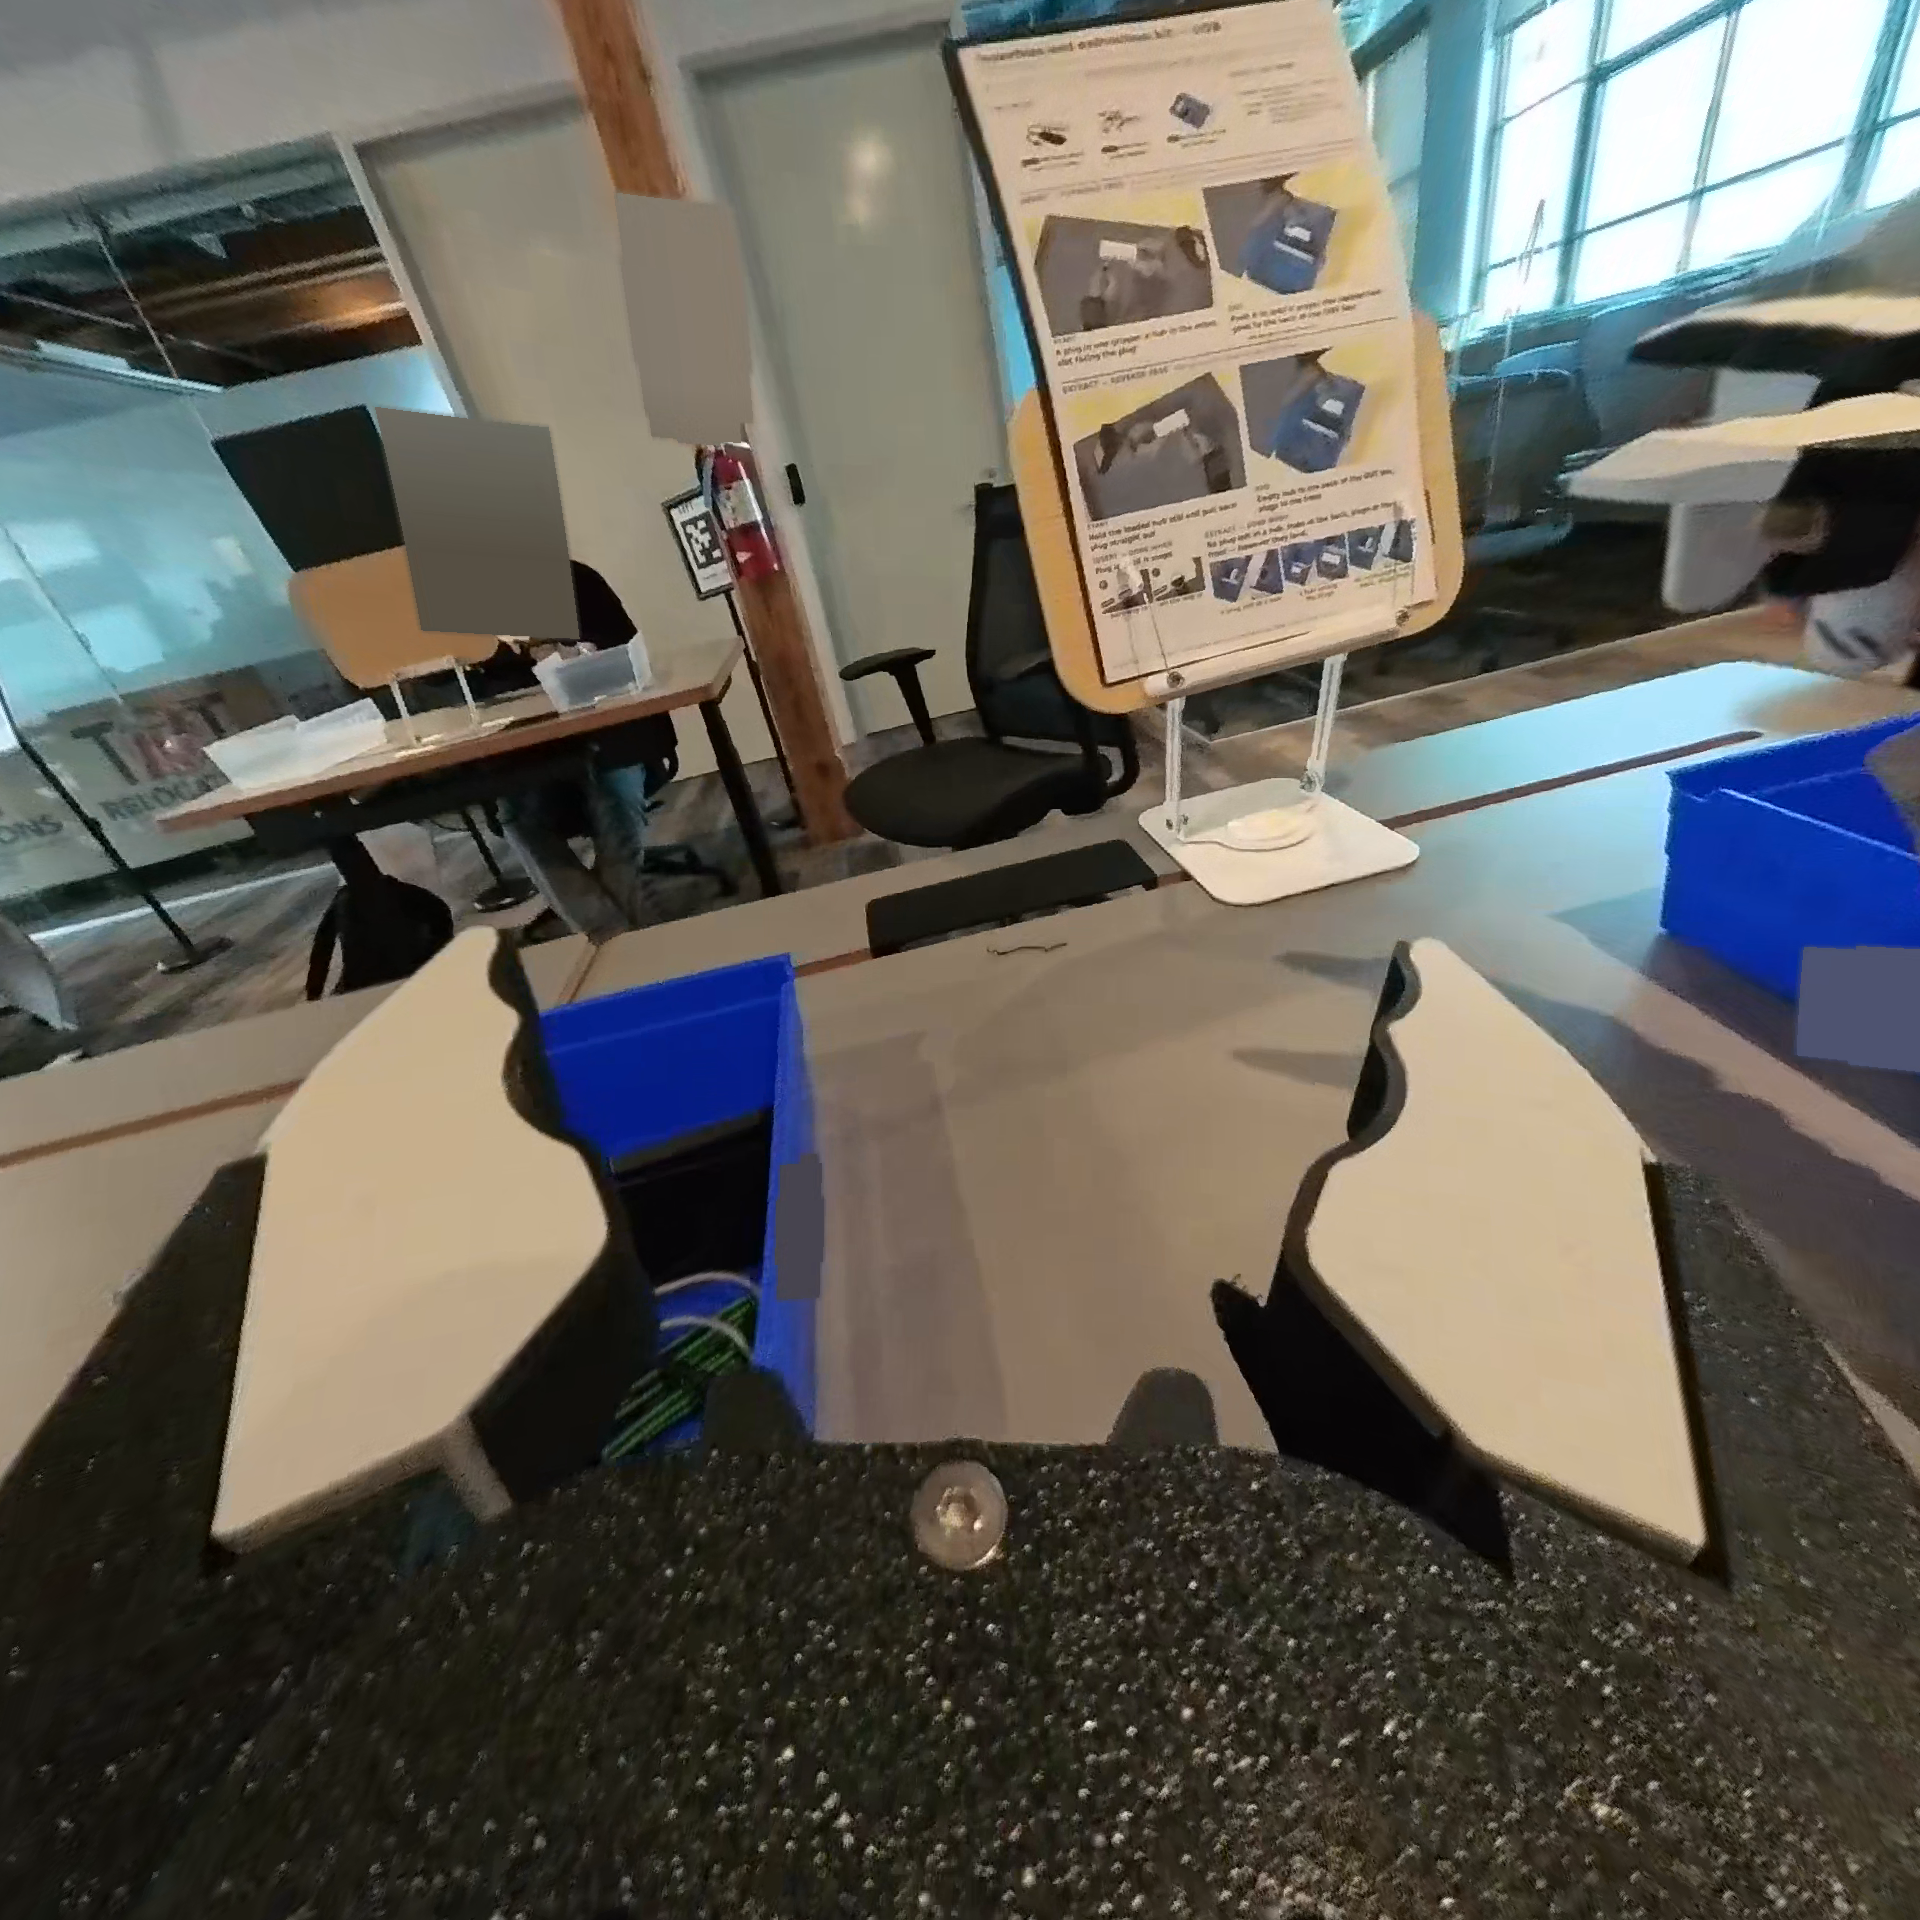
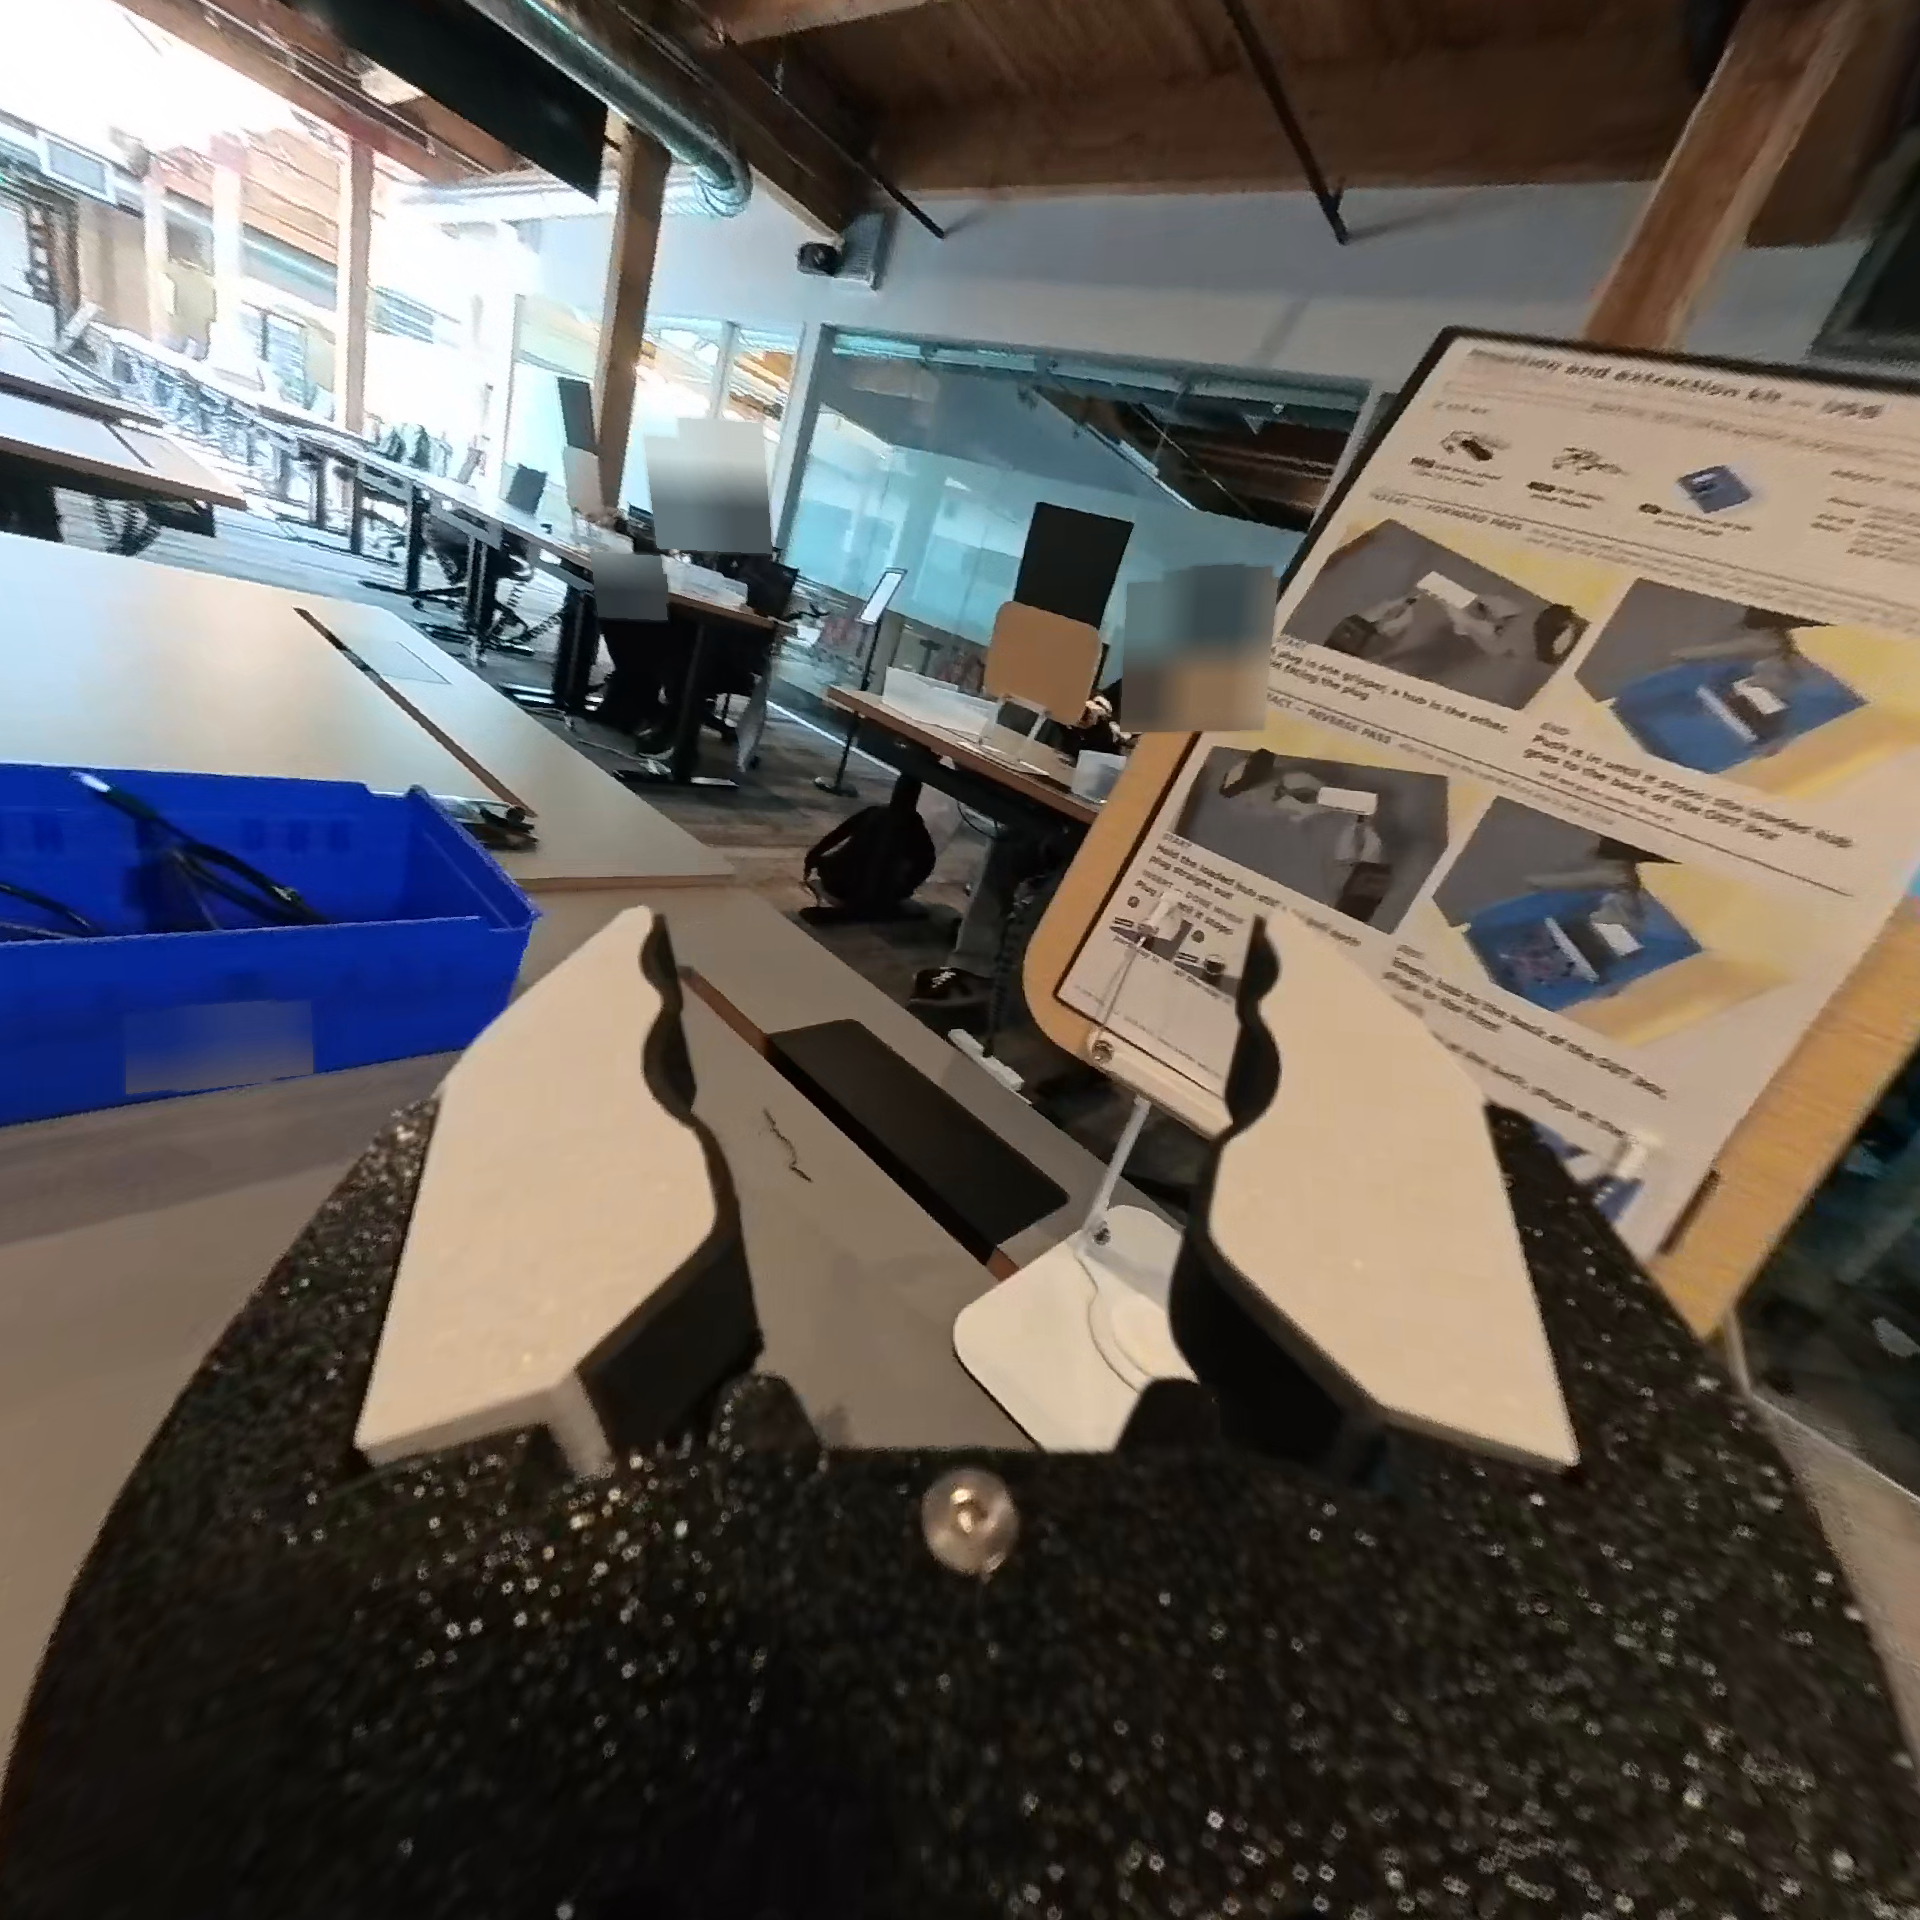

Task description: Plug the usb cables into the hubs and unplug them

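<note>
My left gripper (image 1: 951, 961) is open and empty above the grey table. Just behind its left finger stands a blue bin (image 1: 675, 1049) with a dark hub-like thing (image 1: 696, 1153) and white and green cables (image 1: 701, 1340) inside. A second blue bin (image 1: 1787, 862) stands at the right edge. My right gripper (image 2: 961, 935) is open and empty, raised over the table. In the right wrist view a blue bin (image 2: 312, 935) with black cables (image 2: 208, 862) sits to its left.
An instruction sheet on a white stand (image 1: 1205, 364) stands at the back of the table; it fills the right of the right wrist view (image 2: 1538, 790). A black cable hatch (image 1: 1008, 894) lies in the table. Office chairs, desks and seated people are beyond.
</note>
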Demonstrator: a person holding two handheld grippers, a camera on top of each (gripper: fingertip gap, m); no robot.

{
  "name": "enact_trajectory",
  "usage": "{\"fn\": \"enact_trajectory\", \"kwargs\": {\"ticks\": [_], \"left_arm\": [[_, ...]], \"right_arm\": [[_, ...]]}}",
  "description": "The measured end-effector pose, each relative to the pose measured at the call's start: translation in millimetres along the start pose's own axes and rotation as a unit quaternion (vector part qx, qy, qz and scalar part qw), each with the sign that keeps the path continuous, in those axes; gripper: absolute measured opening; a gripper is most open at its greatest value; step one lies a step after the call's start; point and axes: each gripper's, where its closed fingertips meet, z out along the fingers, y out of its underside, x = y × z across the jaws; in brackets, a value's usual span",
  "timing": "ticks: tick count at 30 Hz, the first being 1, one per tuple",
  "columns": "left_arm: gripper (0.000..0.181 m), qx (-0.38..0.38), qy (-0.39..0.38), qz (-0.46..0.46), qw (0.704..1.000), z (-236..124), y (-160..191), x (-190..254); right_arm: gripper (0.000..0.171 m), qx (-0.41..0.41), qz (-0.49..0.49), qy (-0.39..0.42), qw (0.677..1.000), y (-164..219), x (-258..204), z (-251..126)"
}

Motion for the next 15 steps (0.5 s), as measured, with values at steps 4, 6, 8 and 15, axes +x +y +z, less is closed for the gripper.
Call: {"fn": "enact_trajectory", "kwargs": {"ticks": [4, 6, 8, 15], "left_arm": [[0.145, 0.006, -0.005, 0.010, 1.000, 6, -1, 5], [0.145, 0.003, -0.015, 0.015, 1.000, 8, 0, 2], [0.145, 0.011, -0.023, 0.013, 1.000, 7, -1, -2], [0.122, 0.089, -0.041, -0.021, 0.995, -6, -25, -17]], "right_arm": [[0.103, -0.014, -0.016, -0.014, 1.000, 10, -7, 15], [0.103, -0.018, -0.019, -0.019, 0.999, 13, -11, 21], [0.102, -0.018, -0.017, -0.023, 0.999, 14, -13, 24], [0.091, 0.027, 0.012, -0.004, 1.000, 4, -6, 24]]}}
